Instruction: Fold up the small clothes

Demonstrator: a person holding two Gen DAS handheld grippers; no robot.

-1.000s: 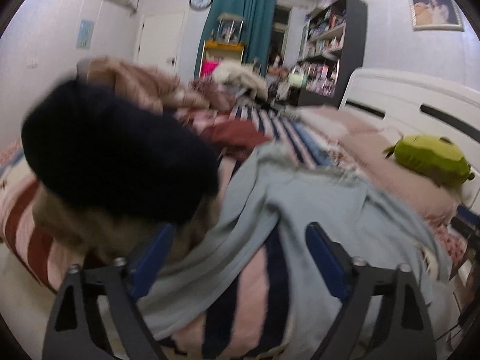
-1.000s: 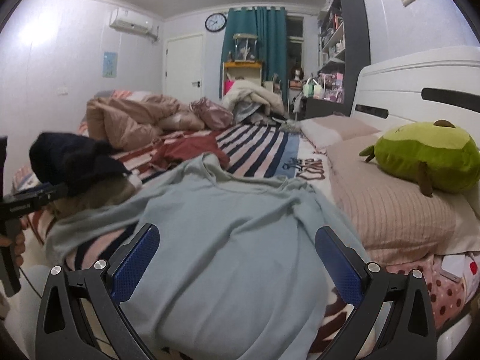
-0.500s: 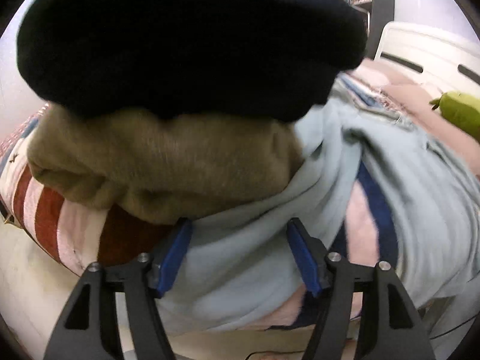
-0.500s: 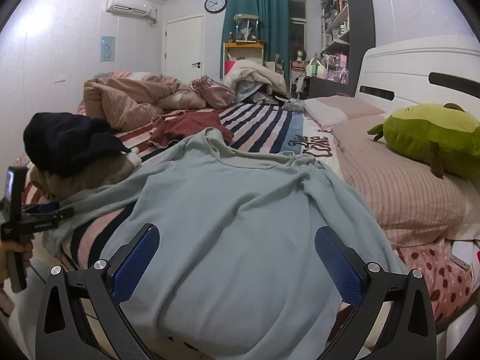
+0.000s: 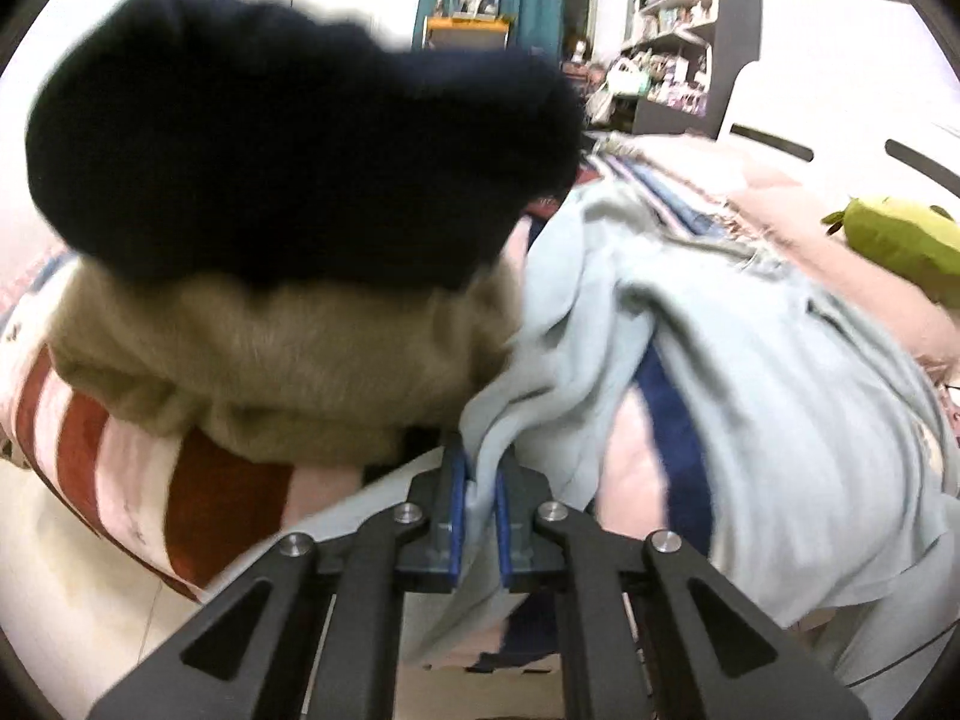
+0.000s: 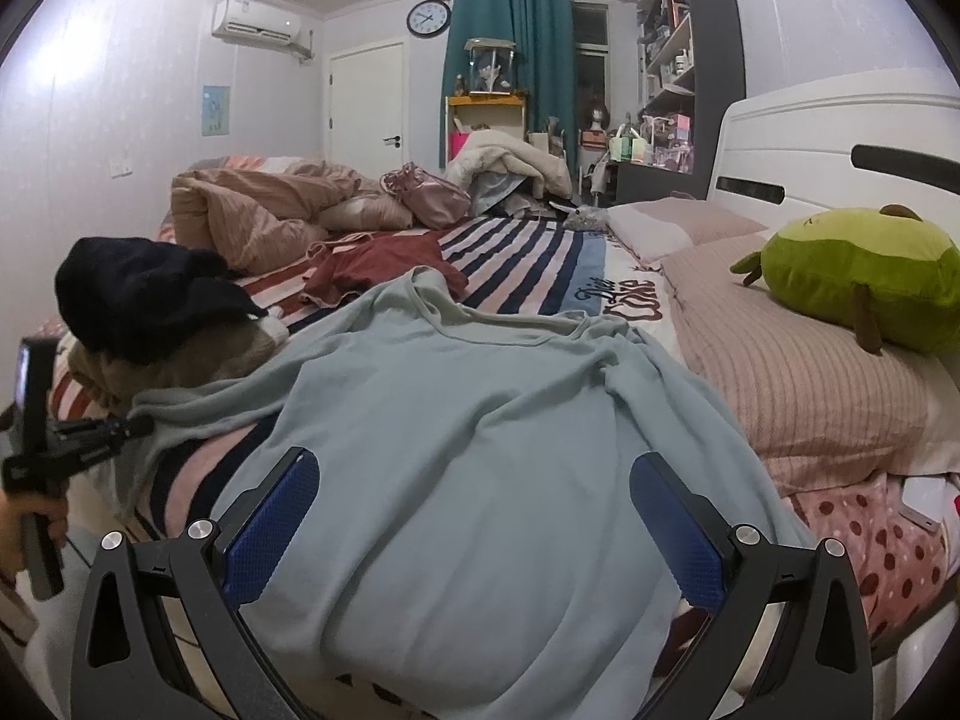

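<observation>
Pinching a sleeve at the bed's left edge

The left claw (image 5: 478,495) was clamped on the pale blue long-sleeved cotton top (image 6: 480,456), spread flat over the striped bed (image 6: 528,258); the right claw (image 6: 474,516) hovered agape above its hem, beside a green plush toy (image 6: 852,276).

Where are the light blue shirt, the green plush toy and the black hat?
light blue shirt (image 6: 480,450): right wrist view, middle of its body.
green plush toy (image 6: 852,264): right wrist view, its rounded side.
black hat (image 6: 138,294): right wrist view, its crown.
</observation>
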